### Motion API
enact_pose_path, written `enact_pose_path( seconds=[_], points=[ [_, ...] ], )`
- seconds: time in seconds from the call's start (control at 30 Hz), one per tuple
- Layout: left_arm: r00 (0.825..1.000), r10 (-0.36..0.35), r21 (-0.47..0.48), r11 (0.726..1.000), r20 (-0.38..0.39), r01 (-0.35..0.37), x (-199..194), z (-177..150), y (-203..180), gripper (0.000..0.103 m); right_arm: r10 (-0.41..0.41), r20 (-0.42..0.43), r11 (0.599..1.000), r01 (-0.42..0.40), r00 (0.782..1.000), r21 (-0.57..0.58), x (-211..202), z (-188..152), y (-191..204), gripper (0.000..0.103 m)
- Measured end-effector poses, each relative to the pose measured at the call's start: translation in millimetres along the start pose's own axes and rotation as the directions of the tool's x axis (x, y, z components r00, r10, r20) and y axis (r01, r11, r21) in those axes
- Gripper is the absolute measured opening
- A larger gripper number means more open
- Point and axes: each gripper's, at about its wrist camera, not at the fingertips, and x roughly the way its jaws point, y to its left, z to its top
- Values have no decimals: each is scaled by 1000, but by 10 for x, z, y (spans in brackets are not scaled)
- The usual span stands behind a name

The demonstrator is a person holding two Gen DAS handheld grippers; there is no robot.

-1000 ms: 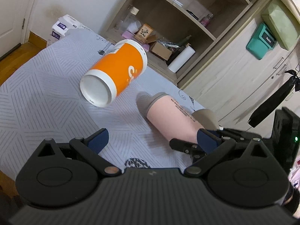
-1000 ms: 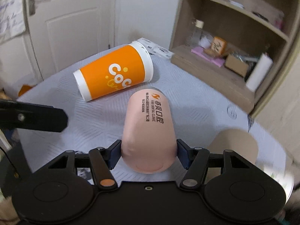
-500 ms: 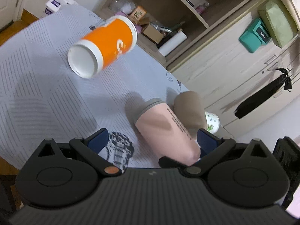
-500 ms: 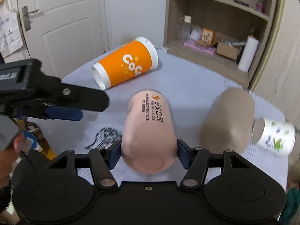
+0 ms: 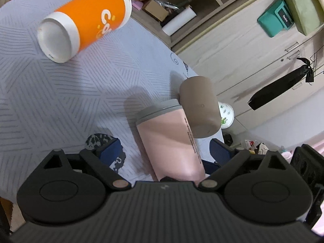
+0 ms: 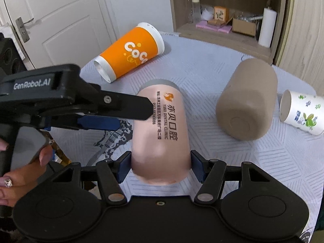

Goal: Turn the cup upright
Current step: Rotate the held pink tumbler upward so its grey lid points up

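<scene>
Left wrist view: the left claw (image 5: pixel 165 151) stands wide open, its blue pads well apart. The pink cup (image 5: pixel 170 139) lies on its side on the table (image 5: pixel 60 101), running from between the pads forward and a little to the left, grey rim end farthest from the claw and base end under the claw's body. Neither pad touches it; the left pad is clear of the cup, and the gap at the right pad cannot be judged. Just right of the cup's rim end lies a tan cup (image 5: pixel 199 113), touching or nearly so. Far ahead and left lies an orange cup (image 5: pixel 85 18), on its side. A white printed cup (image 5: pixel 225 114) peeks out behind the tan one.

Right wrist view: the right claw (image 6: pixel 160 165) is closed on the pink cup (image 6: pixel 161 129), one pad on each flank near the base end. The cup's long axis runs straight ahead from this claw, along its fingers, rim away. The left claw (image 6: pixel 113 111) reaches in from the left and above, its tip over the cup's left flank near mid-length. The tan cup (image 6: pixel 246 101) lies to the right, apart from the pink one here; the white cup (image 6: pixel 301 114) farther right; the orange cup (image 6: pixel 129 51) ahead and left.

My judgement: the right claw already has the cup, so the righting turns on tipping the far rim end up about the gripped base.
</scene>
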Motion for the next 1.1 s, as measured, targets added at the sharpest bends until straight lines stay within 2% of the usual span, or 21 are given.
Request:
enact_pose_path(
  seconds=[0.13, 0.3, 0.4, 0.5, 0.6, 0.67, 0.73, 0.8, 0.93, 1.1],
  points=[
    [1000, -7, -26, 1000, -17, 7, 68, 64, 38, 95, 12, 30, 1000, -12, 999, -3, -95, 85, -67, 79],
    [998, -27, -72, 997, -55, 23, 185, 116, 81, 95, 53, -7, 999, -53, 999, -10, -49, 263, -148, 79],
    [994, -52, -61, 997, -95, 47, 238, 105, 17, 95, 56, -49, 998, -57, 997, -33, 42, 308, -148, 79],
    [991, -71, -55, 996, -114, 65, 268, 53, -28, 95, 63, -51, 997, -65, 997, -30, 76, 305, -145, 77],
    [993, -57, -51, 997, -104, 52, 312, 46, -38, 91, 87, -41, 996, -88, 995, -16, 78, 241, -147, 68],
    [993, -63, -53, 997, -97, 58, 337, 49, -32, 81, 82, -23, 996, -83, 996, -16, 62, 195, -136, 68],
    [992, -85, -67, 995, -88, 79, 343, 57, -7, 79, 72, -4, 997, -72, 997, -22, 35, 174, -110, 68],
    [995, -76, -57, 996, -65, 72, 314, 53, 14, 68, 54, 29, 998, -53, 998, -44, -5, 167, -71, 68],
    [996, -81, -11, 997, -27, 81, 228, 40, 22, 67, 67, 72, 996, -63, 995, -62, -66, 158, -60, 67],
    [999, -43, 122, 992, 34, 38, 65, -15, -84, 66, 60, 123, 992, -46, 991, -118, -89, 111, 64, 67]
  ],
)
